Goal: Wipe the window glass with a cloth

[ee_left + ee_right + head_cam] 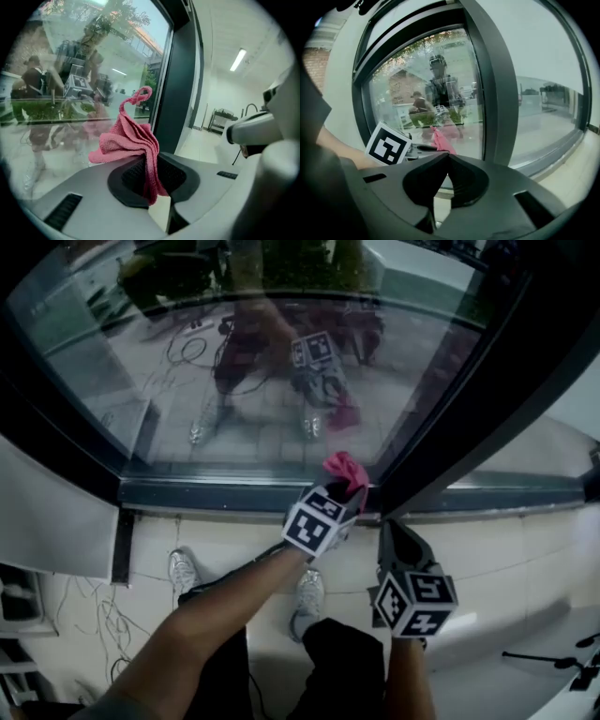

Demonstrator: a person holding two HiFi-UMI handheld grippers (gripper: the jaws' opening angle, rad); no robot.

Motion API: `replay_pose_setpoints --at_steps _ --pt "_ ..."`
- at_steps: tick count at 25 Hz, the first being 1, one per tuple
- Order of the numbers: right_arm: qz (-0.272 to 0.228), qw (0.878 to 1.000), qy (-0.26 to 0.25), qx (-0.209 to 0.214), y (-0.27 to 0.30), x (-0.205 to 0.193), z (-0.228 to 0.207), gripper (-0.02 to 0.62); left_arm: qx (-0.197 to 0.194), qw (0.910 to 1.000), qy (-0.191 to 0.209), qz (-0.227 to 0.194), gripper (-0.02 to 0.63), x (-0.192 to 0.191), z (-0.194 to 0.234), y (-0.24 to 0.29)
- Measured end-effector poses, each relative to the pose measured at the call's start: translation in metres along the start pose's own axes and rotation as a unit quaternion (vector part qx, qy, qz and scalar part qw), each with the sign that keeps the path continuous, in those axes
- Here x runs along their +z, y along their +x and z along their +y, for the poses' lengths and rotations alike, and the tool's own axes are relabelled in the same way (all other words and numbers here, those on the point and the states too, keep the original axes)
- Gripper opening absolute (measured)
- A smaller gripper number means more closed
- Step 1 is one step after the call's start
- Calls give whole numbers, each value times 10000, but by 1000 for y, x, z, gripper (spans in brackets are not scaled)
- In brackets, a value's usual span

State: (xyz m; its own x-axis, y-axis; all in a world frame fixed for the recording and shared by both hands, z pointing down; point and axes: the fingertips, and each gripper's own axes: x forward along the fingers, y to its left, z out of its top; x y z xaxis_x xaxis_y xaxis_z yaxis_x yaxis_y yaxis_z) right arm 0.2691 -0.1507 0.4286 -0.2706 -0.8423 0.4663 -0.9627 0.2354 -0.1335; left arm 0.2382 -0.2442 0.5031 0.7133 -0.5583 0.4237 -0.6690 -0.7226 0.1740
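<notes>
A pink cloth (126, 140) is pinched between the jaws of my left gripper (151, 180), its folds bunched up above them. In the head view that cloth (345, 471) sits close to the bottom of the window glass (234, 352), near the dark frame post (487, 399); I cannot tell whether it touches the glass. The left gripper (339, 505) carries its marker cube just below the cloth. My right gripper (394, 535) is lower and to the right, shut, with nothing between its jaws (446, 161). From the right gripper view the cloth (443, 141) shows beyond the left cube (388, 144).
A dark sill (234, 491) runs under the glass. A second pane (548, 112) lies right of the post. A white cabinet (47, 517) stands at the left, with cables (103, 624) on the floor beside it. The person's shoes (307, 592) stand on the pale floor below.
</notes>
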Motion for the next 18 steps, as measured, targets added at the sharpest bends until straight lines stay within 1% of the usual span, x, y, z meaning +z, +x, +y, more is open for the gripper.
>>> replay_pose_setpoints --at_steps 4,8,12,15,18 --pt "-386 9987 -169 300 -20 44 32 -8 131 9984 148 -531 52 51 -1 -69" --pt "-719 9945 -416 636 -36 80 74 -8 331 9947 509 -826 52 86 1 -133" --pt "-1044 9867 -779 976 -51 109 118 -8 460 9907 722 -1062 52 111 7 -196" --pt "-1221 9803 -1045 1146 -64 126 146 -8 577 9882 710 -1231 52 125 12 -245" --pt "-1436 9748 -1041 1354 -77 141 174 -8 695 9861 625 -1370 52 128 14 -290"
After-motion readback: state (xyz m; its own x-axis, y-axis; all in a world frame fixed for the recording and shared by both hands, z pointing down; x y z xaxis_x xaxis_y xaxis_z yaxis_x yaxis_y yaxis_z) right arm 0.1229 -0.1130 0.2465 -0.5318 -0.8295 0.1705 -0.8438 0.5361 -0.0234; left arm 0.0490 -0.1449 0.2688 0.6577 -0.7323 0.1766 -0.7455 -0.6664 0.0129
